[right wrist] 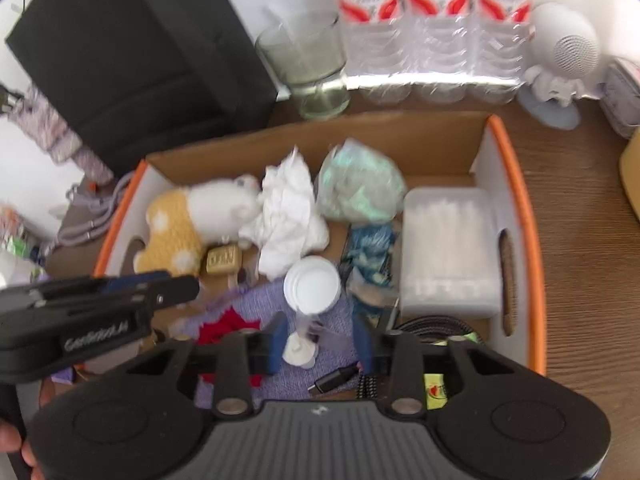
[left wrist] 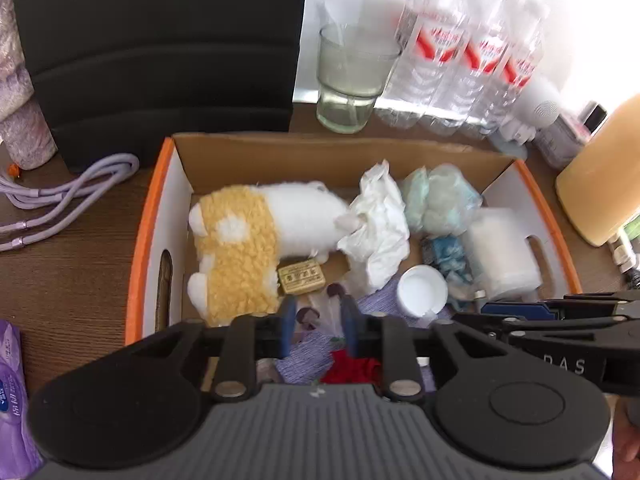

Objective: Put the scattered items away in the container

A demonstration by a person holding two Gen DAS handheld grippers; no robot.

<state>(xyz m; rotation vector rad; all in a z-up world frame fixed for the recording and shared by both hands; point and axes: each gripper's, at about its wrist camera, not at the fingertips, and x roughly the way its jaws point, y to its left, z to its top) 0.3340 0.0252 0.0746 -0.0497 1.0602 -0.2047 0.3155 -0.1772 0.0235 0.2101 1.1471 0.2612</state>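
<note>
An orange-rimmed cardboard box (left wrist: 146, 236) (right wrist: 528, 216) holds a yellow and white plush toy (left wrist: 240, 248) (right wrist: 176, 232), crumpled white tissue (left wrist: 376, 224), a teal bag (right wrist: 360, 188), a clear plastic case (right wrist: 448, 248), a white round lid (right wrist: 312, 284) and a lilac knitted cloth (right wrist: 256, 304). My left gripper (left wrist: 318, 328) hangs open over the box's near side, above a clear packet. My right gripper (right wrist: 320, 344) is open over the cloth, with a small white piece (right wrist: 298, 350) lying below the gap. Each gripper shows in the other's view, right (left wrist: 560, 320) and left (right wrist: 100, 296).
Behind the box stand a black case (left wrist: 160, 60), a glass (left wrist: 348, 80), three water bottles (right wrist: 432, 20) and a small white round device (right wrist: 568, 48). A lilac cable (left wrist: 60, 196) lies left, an orange jug (left wrist: 604, 176) right, a purple tissue pack (left wrist: 12, 392) near left.
</note>
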